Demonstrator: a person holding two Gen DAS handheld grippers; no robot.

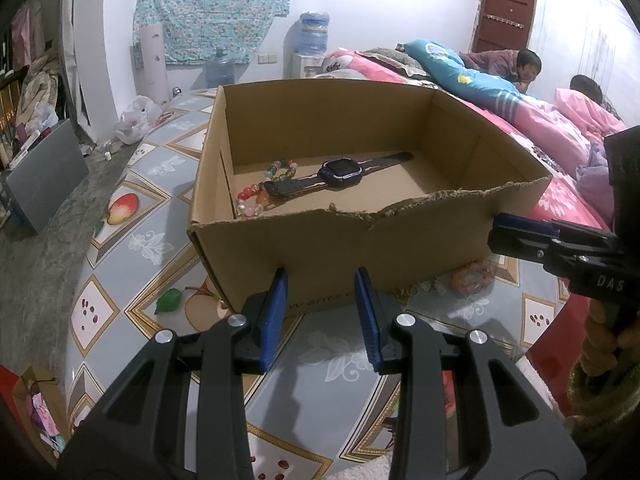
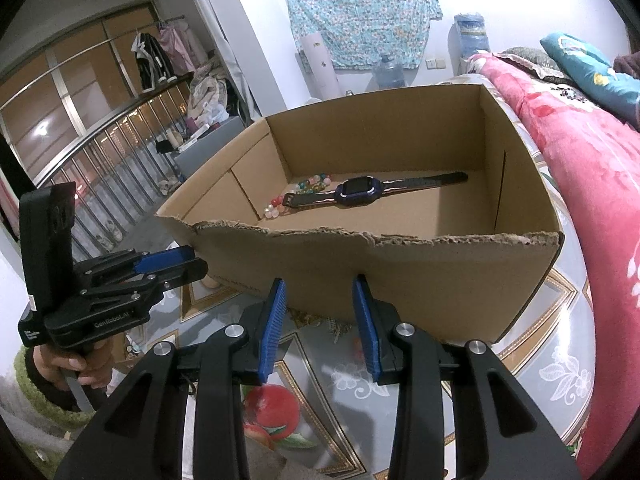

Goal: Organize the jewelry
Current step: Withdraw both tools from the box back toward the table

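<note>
Patterned tablecloth point(image 1: 120, 272), cardboard box point(image 1: 360, 252), railing point(image 2: 100, 152) only right view

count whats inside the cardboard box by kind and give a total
Dark blue smartwatch with a black strap: 1
Multicoloured bead bracelets: 2, as best the left wrist view shows; one lies by the strap end, the other farther back
Total inside the brown cardboard box: 3

We can't read the print on the box point(image 1: 304, 300) past the left gripper point(image 1: 322, 300), its pads cover part of it. The watch point(image 1: 340, 174) strap hides some beads point(image 1: 276, 178). Orange thing point(image 1: 474, 278) under the box's corner: too blurry.
</note>
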